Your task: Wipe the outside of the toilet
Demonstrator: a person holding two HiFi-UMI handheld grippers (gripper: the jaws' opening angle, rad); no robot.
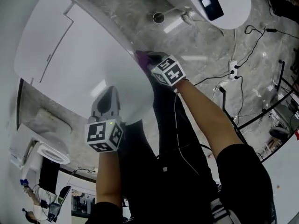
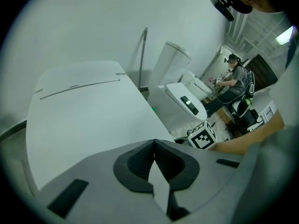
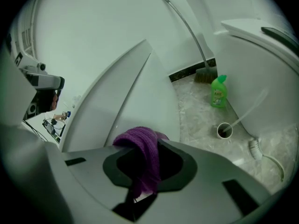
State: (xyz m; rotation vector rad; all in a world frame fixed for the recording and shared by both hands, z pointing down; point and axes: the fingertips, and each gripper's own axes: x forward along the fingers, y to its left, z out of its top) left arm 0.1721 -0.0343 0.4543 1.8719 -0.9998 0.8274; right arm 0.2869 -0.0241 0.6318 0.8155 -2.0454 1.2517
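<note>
Grey left gripper (image 2: 154, 146) over the white toilet (image 1: 84, 55) lid, jaws pressed together, nothing between. Right gripper (image 3: 144, 147) clamps a purple cloth (image 3: 140, 141) at the toilet's side edge. Farther on the floor: green bottle (image 3: 218, 91), second toilet (image 1: 229, 6).

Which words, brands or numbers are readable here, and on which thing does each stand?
"AXE": on the green bottle; the print below it is blurred.
Small mark on the toilet lid: too small to read.
Dark panel on the other toilet: no text readable.
Cube: square pattern only, no letters.
</note>
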